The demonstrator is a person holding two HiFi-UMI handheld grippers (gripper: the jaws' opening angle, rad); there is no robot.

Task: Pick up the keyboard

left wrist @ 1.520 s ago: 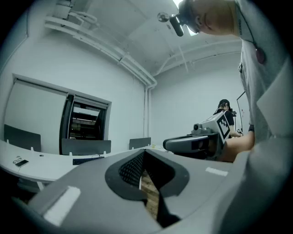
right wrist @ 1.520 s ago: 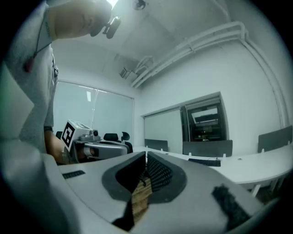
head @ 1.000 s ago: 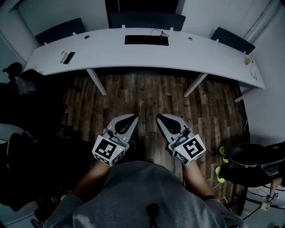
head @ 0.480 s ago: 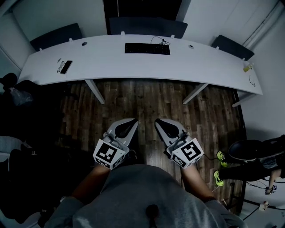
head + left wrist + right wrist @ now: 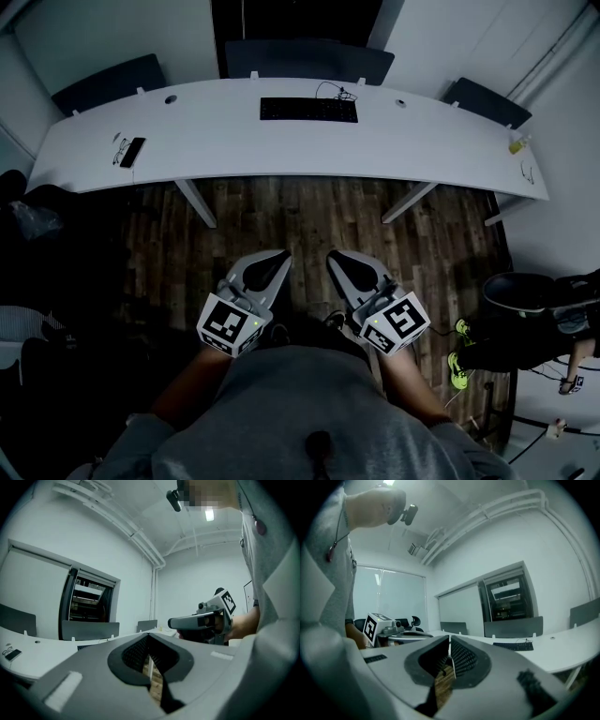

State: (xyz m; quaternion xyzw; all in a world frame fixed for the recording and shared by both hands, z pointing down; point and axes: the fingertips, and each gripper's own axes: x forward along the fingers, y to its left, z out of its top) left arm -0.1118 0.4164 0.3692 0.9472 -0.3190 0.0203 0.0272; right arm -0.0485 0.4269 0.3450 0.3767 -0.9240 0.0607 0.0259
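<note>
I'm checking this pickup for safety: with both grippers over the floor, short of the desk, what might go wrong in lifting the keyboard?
The keyboard lies near the far edge of the desk, so the reach is long and a grip may land shallow. A cable loops behind it and may snag on lifting. The left gripper and right gripper are both shut and must open first.

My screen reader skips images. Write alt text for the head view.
A person stands on a wood floor holding the left gripper and right gripper, both shut and empty, short of a long white desk with a black keyboard on it.
</note>
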